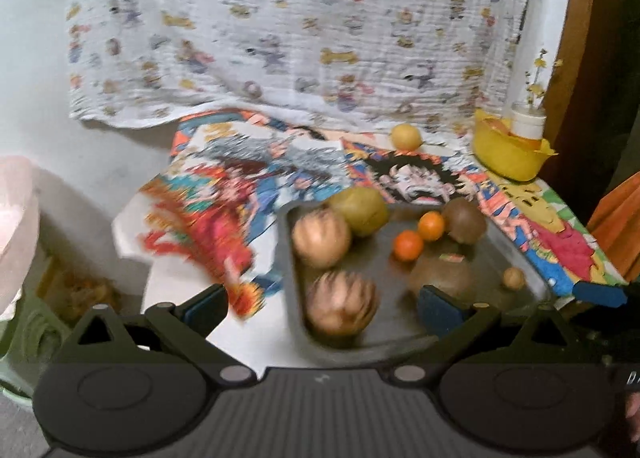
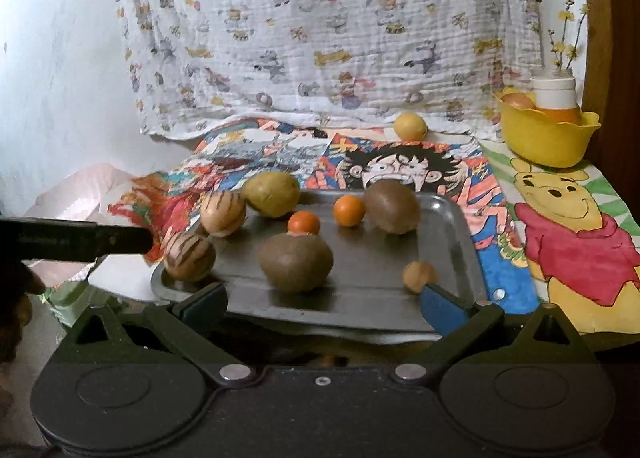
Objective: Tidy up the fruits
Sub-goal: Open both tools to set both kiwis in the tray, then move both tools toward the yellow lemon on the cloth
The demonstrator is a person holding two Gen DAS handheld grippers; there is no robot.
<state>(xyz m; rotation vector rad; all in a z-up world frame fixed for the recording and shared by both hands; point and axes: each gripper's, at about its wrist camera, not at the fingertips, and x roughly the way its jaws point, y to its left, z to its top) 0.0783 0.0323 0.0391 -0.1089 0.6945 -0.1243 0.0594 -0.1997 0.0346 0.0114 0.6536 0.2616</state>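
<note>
Here, in the left wrist view, the left gripper was held released above the shallow metal tray, so the striped tan fruit lay between its jaws. In the right wrist view, the right gripper was likewise spread at the tray's near rim, empty, with the brown oval kiwi just ahead; the yellow plastic bowl was set well apart, probably as a destination.

Each handheld tool, the left gripper and the right gripper, had a matte black ribbed body with two round raised discs, silver pivot screws, angular black linkage arms with triangular cutouts, and blue pads lining its fingers.
</note>
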